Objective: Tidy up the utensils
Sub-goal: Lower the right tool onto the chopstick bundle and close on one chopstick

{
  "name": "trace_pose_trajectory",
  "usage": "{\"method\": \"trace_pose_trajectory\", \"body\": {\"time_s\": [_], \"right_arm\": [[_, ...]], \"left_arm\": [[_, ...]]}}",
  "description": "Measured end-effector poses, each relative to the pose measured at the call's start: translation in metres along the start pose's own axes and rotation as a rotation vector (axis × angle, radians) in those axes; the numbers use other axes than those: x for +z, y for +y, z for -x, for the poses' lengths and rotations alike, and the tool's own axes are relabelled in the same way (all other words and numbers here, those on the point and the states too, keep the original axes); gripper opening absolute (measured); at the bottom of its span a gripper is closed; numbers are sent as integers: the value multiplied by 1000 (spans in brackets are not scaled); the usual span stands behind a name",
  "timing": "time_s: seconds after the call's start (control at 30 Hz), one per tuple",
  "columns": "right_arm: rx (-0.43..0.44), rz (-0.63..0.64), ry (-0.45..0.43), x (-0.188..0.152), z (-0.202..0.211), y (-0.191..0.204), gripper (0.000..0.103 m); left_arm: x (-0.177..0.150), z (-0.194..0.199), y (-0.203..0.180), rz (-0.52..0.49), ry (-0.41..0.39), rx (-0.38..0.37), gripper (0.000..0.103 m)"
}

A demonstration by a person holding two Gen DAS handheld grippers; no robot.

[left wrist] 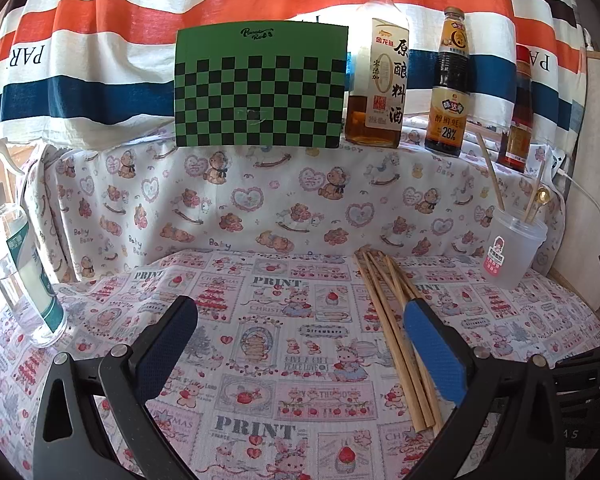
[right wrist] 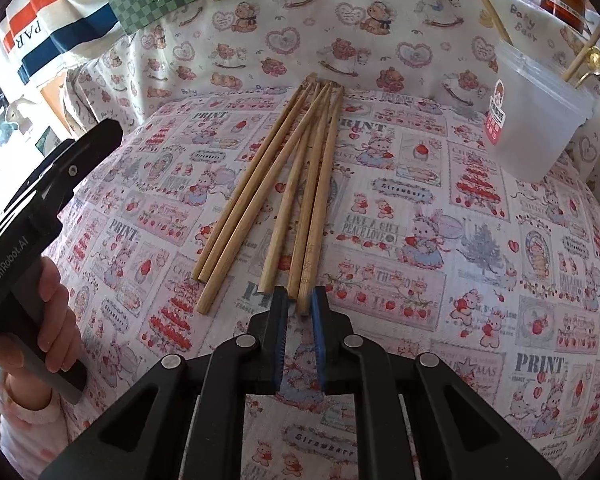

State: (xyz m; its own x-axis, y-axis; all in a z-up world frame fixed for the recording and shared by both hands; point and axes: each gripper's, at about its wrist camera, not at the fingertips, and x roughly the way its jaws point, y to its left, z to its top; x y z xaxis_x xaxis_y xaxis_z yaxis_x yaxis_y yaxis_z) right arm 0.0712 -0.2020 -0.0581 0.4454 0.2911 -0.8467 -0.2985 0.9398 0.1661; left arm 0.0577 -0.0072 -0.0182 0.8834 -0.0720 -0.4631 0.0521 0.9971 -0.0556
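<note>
On the patterned surface [right wrist: 480,240], right tongs [right wrist: 300,306] w/ fingers nearly closed around end of one chopstick [right wrist: 318,200] in the fanned bunch, left tongs [left wrist: 300,320] spread wide, plastic cup [right wrist: 536,120] nearby.

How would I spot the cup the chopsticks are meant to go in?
Look along the folded-up teddy-bear cloth at the back of the table, then go to its right end. There stands a frosted plastic cup with a pink sticker, unlike the glass sauce bottles on the ledge above; a few sticks and a gold spoon already poke out.
</note>
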Motion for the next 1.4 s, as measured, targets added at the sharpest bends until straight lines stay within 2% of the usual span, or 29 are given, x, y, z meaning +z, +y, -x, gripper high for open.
{"method": "trace_pose_trajectory", "body": {"time_s": [0.13, 0.3, 0.4, 0.57, 0.7, 0.8, 0.93, 1.13, 1.17, 1.2, 1.33, 1.4], "right_arm": [[-128, -12, -43, 2, 3, -8, 12], [-18, -72, -34, 5, 1, -21, 13], [-52, -61, -59, 5, 2, -19, 14], [-69, -51, -33, 5, -2, -19, 14], [-19, -92, -62, 6, 3, -25, 14], [23, -78, -70, 6, 6, -22, 14], [-12, -43, -32, 5, -3, -14, 15], [-117, 57, -50, 1, -7, 2, 15], [-134, 79, -54, 1, -8, 4, 15], [-146, 89, -60, 0, -9, 5, 10], [-172, 24, -75, 3, -6, -8, 8], [-121, -36, -101, 5, 3, -18, 8]], "left_arm": [[0, 1, 0, -10, -4, -2, 102], [-1, 3, -4, -24, -11, 3, 102], [-1, 3, -5, -27, -10, 4, 102], [-1, 2, -5, -27, -3, -10, 102], [0, 0, -2, -8, 4, -9, 102], [-1, -1, -2, -6, 9, -8, 102], [-1, 0, -4, -14, 7, -9, 102], [-1, 1, -4, -17, 5, -10, 102], [-1, 1, -4, -16, 6, -10, 102], [-1, 0, -4, -14, 7, -9, 102], [-2, -1, -3, -9, 12, -7, 102], [-2, -1, -4, -10, 16, -8, 102]]}}
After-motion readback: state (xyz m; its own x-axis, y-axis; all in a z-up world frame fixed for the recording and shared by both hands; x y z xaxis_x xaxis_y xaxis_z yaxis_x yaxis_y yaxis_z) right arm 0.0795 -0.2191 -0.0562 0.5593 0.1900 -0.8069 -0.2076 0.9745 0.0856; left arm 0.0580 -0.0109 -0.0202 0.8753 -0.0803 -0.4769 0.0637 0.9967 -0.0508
